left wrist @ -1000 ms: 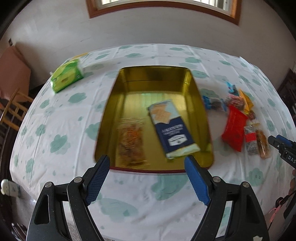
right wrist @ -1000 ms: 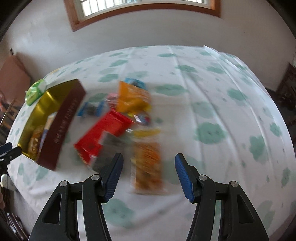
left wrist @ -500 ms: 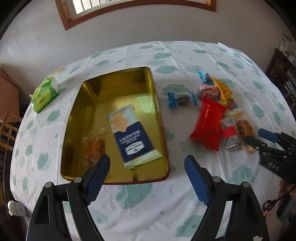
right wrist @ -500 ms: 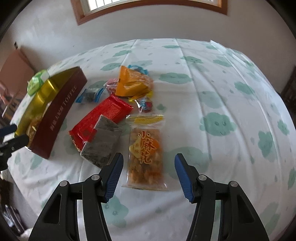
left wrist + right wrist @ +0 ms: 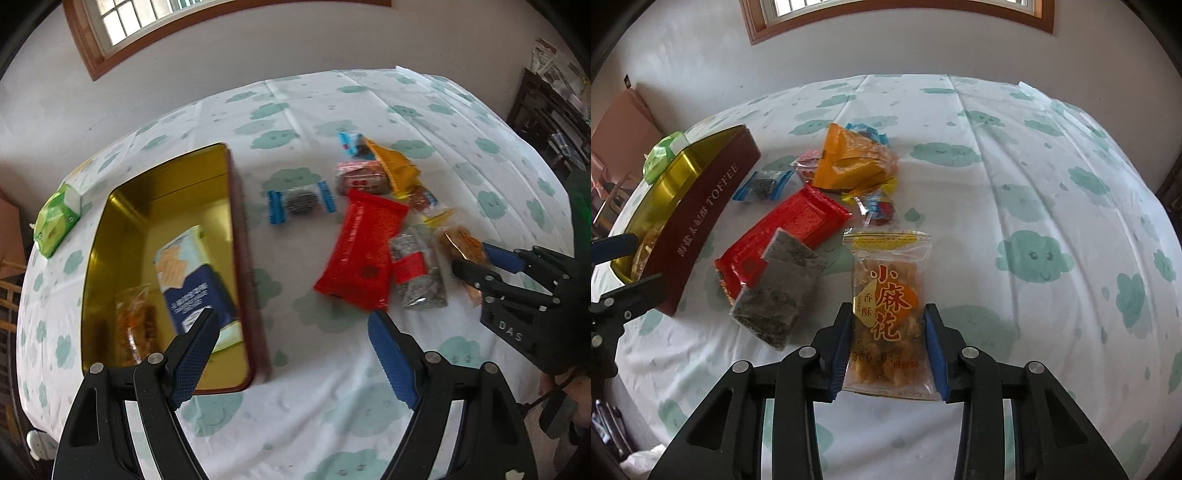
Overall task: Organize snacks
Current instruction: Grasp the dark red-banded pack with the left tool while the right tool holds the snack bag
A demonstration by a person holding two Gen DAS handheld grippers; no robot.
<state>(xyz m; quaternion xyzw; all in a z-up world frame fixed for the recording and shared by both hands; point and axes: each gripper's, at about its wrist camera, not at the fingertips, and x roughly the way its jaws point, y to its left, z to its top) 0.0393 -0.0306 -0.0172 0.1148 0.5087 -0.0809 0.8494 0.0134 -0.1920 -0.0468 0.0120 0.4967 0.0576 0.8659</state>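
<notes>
A clear packet of fried dough twists with an orange label (image 5: 886, 291) lies on the cloud-print tablecloth. My right gripper (image 5: 886, 314) straddles its near half, jaws closing, and both blue pads touch the packet's sides. In the left wrist view the right gripper (image 5: 472, 256) sits at the right edge of the snack pile. My left gripper (image 5: 291, 321) hovers open and empty above the cloth, between the gold tin (image 5: 166, 192) and the red packet (image 5: 364, 251). The tin holds a blue cracker box (image 5: 192, 273) and a clear snack bag (image 5: 135, 325).
Loose snacks cluster together: a dark packet (image 5: 779, 295), an orange bag (image 5: 849, 158), a blue-ended packet (image 5: 301, 201) and a pink packet (image 5: 362, 177). A green pack (image 5: 57, 218) lies beyond the tin. Dark furniture (image 5: 554, 110) stands at the far right.
My left gripper has swung right, from over the tin toward the loose snacks, still open. The right gripper has sunk slightly, and its jaws have narrowed onto the dough-twist packet.
</notes>
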